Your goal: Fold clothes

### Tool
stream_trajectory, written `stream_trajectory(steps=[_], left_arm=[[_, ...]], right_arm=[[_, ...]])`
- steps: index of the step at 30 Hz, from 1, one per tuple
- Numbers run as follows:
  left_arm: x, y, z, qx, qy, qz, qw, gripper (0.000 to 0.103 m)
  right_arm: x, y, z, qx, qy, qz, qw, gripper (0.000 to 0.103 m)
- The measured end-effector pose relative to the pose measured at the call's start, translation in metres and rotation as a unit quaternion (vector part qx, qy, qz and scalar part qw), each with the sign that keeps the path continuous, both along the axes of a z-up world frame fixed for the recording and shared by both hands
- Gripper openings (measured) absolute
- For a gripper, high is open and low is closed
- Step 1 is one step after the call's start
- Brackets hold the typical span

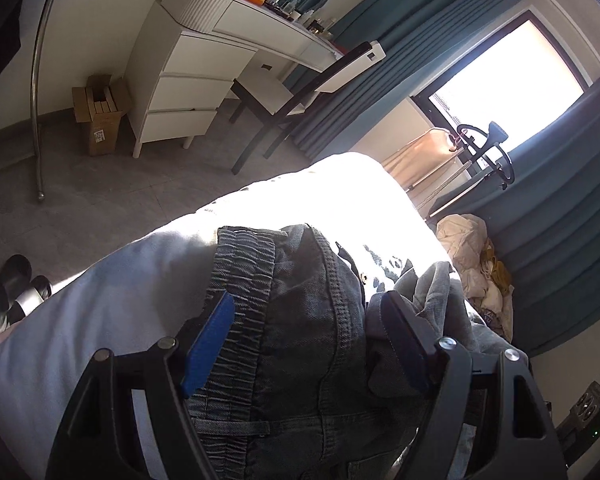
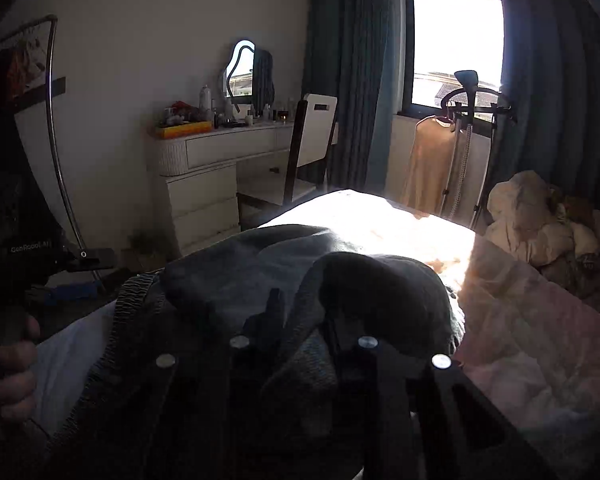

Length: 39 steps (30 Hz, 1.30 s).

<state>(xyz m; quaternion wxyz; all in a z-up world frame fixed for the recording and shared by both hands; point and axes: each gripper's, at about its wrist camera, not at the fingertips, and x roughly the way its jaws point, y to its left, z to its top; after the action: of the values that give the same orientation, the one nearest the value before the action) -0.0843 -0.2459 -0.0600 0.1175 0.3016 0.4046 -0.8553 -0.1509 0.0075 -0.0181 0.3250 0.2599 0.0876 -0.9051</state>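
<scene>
My left tongs (image 1: 304, 320) stand spread wide, angled downward. My right tongs (image 2: 300, 320) are pinched narrow, also pointing down; my left hand (image 2: 8, 356) grips its handle.

Bare sunlit bed (image 2: 380, 216) beyond bunched jeans (image 2: 260, 264)

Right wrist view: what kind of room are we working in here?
Most likely a bedroom: a bed with the jeans on it, a dressing table with a mirror, and curtains by the window.

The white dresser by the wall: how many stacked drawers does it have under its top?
3, stacked under the white dresser top: upper drawer, middle drawer, bottom drawer. Others may be hidden.
</scene>
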Motion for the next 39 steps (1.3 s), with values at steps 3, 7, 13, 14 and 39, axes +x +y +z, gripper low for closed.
stream_trajectory(steps=[3,7,13,14,39], left_arm=[[0.000,0.007,-0.002,-0.005,-0.005,-0.009,0.9999,0.076],[-0.001,0.016,-0.005,-0.017,-0.015,-0.014,0.9996,0.076],[-0.008,0.034,-0.012,-0.026,-0.030,-0.031,0.9987,0.076],[-0.007,0.037,-0.013,-0.024,-0.031,-0.034,0.9986,0.076],[-0.012,0.055,-0.023,-0.042,-0.057,-0.050,0.9962,0.076]], right_arm=[[-0.001,0.018,-0.036,-0.022,-0.070,-0.013,0.997,0.022],[-0.012,0.058,-0.054,-0.108,-0.169,-0.038,0.979,0.029],[-0.027,0.135,-0.069,-0.303,-0.256,-0.084,0.914,0.082],[-0.036,0.143,-0.074,-0.324,-0.277,-0.086,0.900,0.082],[-0.101,0.112,-0.096,-0.263,-0.273,-0.049,0.924,0.015]])
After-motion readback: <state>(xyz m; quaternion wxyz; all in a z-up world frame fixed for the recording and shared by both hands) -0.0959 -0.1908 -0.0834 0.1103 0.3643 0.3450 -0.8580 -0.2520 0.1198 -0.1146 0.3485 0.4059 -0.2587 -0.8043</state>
